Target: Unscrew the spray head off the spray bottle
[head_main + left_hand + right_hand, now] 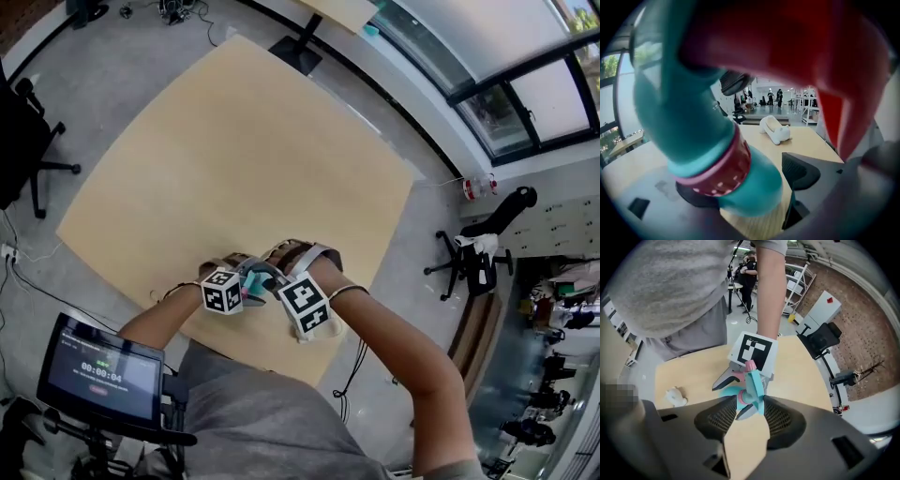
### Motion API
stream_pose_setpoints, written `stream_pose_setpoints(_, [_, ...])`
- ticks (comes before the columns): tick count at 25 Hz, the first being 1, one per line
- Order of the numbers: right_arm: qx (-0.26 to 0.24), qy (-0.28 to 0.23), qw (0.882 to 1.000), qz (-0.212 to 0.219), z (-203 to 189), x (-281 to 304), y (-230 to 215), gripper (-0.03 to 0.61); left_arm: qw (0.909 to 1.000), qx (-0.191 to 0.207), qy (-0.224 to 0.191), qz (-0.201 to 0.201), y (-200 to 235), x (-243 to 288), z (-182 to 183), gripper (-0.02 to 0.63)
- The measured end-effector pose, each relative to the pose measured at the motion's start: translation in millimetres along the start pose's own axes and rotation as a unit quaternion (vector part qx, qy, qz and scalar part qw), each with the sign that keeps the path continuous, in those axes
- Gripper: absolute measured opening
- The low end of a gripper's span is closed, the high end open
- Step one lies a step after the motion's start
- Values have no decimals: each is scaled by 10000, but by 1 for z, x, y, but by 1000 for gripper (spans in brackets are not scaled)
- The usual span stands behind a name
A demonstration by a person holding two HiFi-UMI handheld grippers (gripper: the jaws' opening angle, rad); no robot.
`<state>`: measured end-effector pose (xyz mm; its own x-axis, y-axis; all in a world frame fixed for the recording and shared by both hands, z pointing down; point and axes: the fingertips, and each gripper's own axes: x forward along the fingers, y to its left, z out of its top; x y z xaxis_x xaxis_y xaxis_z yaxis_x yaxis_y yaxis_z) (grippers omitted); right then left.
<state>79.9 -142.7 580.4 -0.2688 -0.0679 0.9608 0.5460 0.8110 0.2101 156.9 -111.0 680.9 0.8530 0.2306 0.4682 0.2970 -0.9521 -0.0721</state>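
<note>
1. While both claws are being opened, the bottle (693,126) is seen between the wide jaws of the left claw (747,187), above the counter's (244,150) near edge.
2. Its head (753,385) is flanked by the narrower, parting jaws of the right claw (751,411).

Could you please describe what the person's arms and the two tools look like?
The person wears a grey short-sleeved shirt. The left tool and the right tool are dark grey, with black mesh-textured pads, and each carries a white cube printed with black square markers. Both tools' jaws are opening, with the teal spray bottle between them.
</note>
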Motion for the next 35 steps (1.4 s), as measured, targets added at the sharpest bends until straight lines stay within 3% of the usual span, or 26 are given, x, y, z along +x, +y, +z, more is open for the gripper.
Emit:
stream_pose_setpoints(3, [72,-81,9997,212,5,-5,5,164,9991,-315,-236,149,0,8,10,393])
stream_pose_setpoints(7, [487,-140,9987,94,2,-13,11,164,9973,-500,-314,429,6,13,22,391])
stream_pose_setpoints(11, [394,-43,9991,-163,-3,-27,25,164,9995,-19,247,205,-4,14,15,390])
stream_pose_setpoints(14, [132,-26,9992,-376,3,-36,25,164,9944,464,921,-235,-16,14,4,390])
stream_pose_setpoints(16, [-26,-29,9996,-288,11,-33,27,170,9858,840,1351,-533,-25,16,-5,390])
stream_pose_setpoints(18, [-107,41,9999,41,14,-23,39,173,9813,1064,1470,-634,-30,19,-6,390])
stream_pose_setpoints(21, [-102,153,9988,443,11,-5,59,169,9855,1018,1232,-568,-33,21,-1,390])
stream_pose_setpoints(24, [50,116,9987,486,6,8,62,147,9914,946,799,-429,-29,22,3,390])
stream_pose_setpoints(27, [311,149,9975,612,0,31,49,146,9952,858,407,-242,-17,20,-16,390])
stream_pose_setpoints(35, [1735,289,9818,718,-4,34,42,146,9971,710,257,39,-14,24,-13,390])
